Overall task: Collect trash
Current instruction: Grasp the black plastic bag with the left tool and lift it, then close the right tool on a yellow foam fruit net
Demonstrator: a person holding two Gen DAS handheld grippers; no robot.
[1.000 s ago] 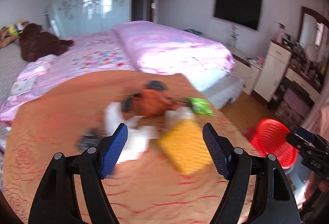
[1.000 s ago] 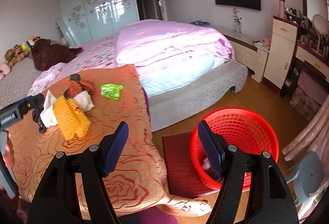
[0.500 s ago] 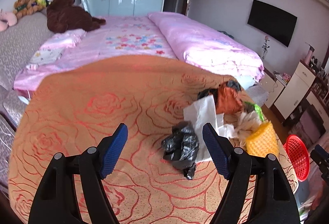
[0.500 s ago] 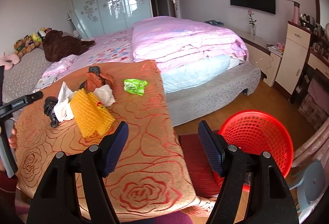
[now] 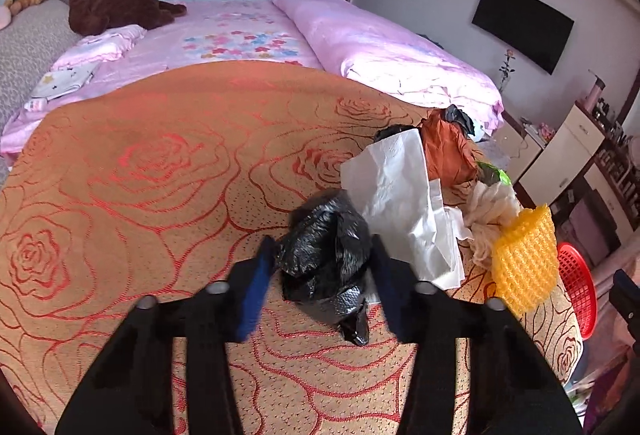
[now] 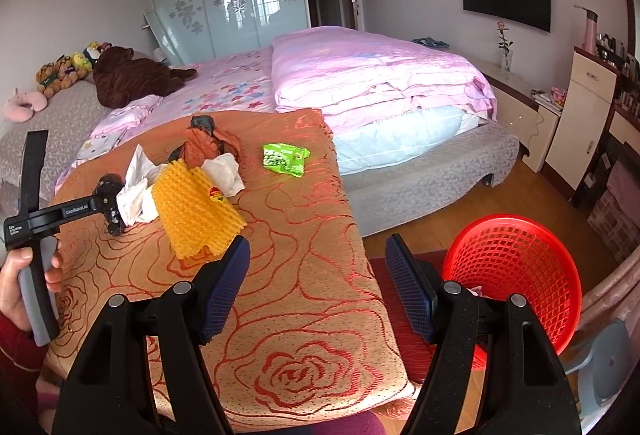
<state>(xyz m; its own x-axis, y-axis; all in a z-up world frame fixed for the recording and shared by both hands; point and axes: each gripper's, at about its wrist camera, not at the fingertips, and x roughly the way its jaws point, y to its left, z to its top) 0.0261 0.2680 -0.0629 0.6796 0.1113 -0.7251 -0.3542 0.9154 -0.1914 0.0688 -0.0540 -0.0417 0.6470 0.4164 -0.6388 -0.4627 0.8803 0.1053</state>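
Observation:
A crumpled black plastic bag (image 5: 326,259) lies on the orange rose-patterned cloth (image 5: 160,195). My left gripper (image 5: 323,267) has its blue fingers on either side of the bag, blurred and closing in; contact is unclear. Beside the bag lie white tissue (image 5: 400,195), an orange-brown bag (image 5: 444,151), a cream wad (image 5: 490,211) and yellow foam netting (image 5: 524,259). My right gripper (image 6: 318,275) is open and empty above the cloth's near edge. A green snack packet (image 6: 285,158) lies further right. The red basket (image 6: 516,271) stands on the floor.
A bed with a pink quilt (image 6: 372,71) stands behind the cloth. A brown plush bear (image 6: 128,75) lies at its head. Cabinets (image 6: 584,115) line the right wall. A dark red mat (image 6: 404,311) lies under the basket, a grey stool (image 6: 608,363) beside it.
My left gripper moved forward and down onto the black bag and its fingers narrowed around it. My right gripper swung left, so the basket sits further right.

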